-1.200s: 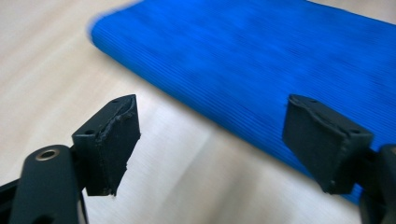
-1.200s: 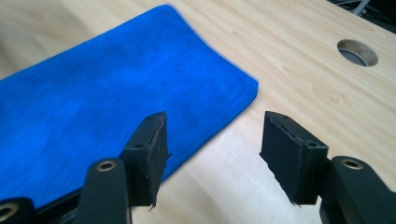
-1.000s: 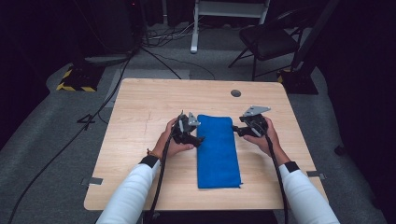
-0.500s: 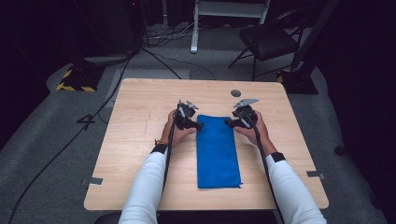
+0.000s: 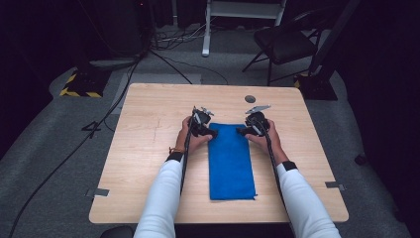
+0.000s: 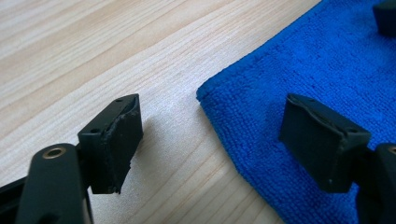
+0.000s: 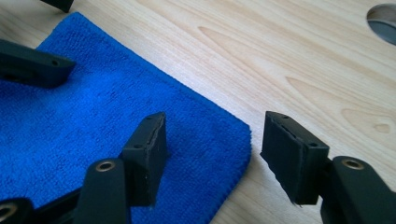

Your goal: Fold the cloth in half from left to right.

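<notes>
A blue cloth (image 5: 231,163) lies folded in a long strip on the wooden table (image 5: 148,129). My left gripper (image 5: 211,133) is low at the cloth's far left corner and my right gripper (image 5: 241,131) at its far right corner. In the left gripper view the open gripper (image 6: 210,135) straddles the corner of the cloth (image 6: 327,65), one jaw over bare wood and one over the fabric. The right gripper (image 7: 217,154) stands open the same way around the other corner of the cloth (image 7: 93,116). Neither pair of pads presses the fabric.
A small grey round disc (image 5: 250,98) sits in the tabletop beyond the right gripper, and shows again as a disc (image 7: 385,21) at the top right of the right gripper view. Tape tabs (image 5: 100,192) mark the table's side edges. A chair (image 5: 282,42) and cables lie beyond the table.
Both hands have moved away from the person to the cloth's far end and come down lower. The right gripper has shifted inward onto its corner. The jaws stay apart.
</notes>
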`<state>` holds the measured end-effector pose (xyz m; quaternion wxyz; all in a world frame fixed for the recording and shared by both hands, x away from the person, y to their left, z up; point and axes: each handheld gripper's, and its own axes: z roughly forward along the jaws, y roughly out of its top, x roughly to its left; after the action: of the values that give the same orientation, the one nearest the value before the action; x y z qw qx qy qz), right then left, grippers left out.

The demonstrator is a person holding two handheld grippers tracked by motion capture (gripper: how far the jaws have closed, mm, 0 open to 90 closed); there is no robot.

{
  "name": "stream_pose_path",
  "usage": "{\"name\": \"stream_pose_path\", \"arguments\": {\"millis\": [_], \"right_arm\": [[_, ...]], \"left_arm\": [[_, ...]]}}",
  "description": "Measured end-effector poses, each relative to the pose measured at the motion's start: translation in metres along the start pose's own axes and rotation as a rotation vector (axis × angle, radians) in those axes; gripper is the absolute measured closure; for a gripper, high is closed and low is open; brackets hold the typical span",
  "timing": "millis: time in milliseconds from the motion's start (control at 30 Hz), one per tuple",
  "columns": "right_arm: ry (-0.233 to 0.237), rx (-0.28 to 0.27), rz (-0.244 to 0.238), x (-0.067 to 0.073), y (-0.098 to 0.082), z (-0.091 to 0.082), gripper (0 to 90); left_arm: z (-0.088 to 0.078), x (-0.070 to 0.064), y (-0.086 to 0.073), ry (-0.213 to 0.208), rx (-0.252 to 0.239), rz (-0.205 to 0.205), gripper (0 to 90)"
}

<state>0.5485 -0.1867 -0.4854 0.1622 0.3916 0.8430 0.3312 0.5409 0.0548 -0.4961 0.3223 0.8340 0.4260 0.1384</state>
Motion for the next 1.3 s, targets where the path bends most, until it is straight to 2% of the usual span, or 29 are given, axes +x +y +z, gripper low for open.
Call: {"name": "stream_pose_path", "arguments": {"millis": [133,267,333,433,500,567,667,767,933,1133,1300], "right_arm": [[-0.009,0.017,0.004,0.001,-0.002,0.004,40.6],[0.008,0.005,0.041,-0.002,-0.005,0.005,40.0],[0.006,0.003,0.039,-0.002,-0.005,0.005,40.2],[0.015,0.002,0.033,0.001,-0.005,0.005,48.6],[0.03,0.004,0.023,0.003,-0.004,0.004,58.7],[0.044,0.008,0.019,0.004,-0.003,0.004,65.5],[0.071,0.011,0.019,0.006,-0.002,0.004,77.1],[0.075,0.006,0.023,0.008,-0.003,0.004,82.1],[0.06,0.012,0.001,0.01,-0.001,0.004,85.1],[0.034,0.002,-0.004,0.009,0.003,0.004,85.9],[0.019,-0.035,-0.011,0.007,0.011,-0.003,85.9]], "left_arm": [[0.0,0.0,0.0,0.001,0.001,0.008,20.7],[0.0,-0.001,0.0,0.005,0.001,0.015,21.4],[-0.001,-0.002,0.0,-0.011,0.004,0.03,25.3],[-0.003,-0.004,0.002,-0.039,0.006,0.056,36.3],[-0.004,-0.005,0.002,-0.056,0.009,0.069,45.1],[-0.004,-0.007,0.004,-0.057,0.013,0.068,52.7],[-0.004,-0.011,0.004,-0.081,0.016,0.068,69.3],[-0.004,-0.011,0.004,-0.113,0.013,0.049,82.0],[-0.002,-0.01,0.005,-0.11,0.006,0.04,85.0],[0.001,-0.011,0.009,-0.073,-0.005,0.062,85.4],[-0.003,-0.011,0.017,-0.038,-0.032,0.067,85.5]]}}
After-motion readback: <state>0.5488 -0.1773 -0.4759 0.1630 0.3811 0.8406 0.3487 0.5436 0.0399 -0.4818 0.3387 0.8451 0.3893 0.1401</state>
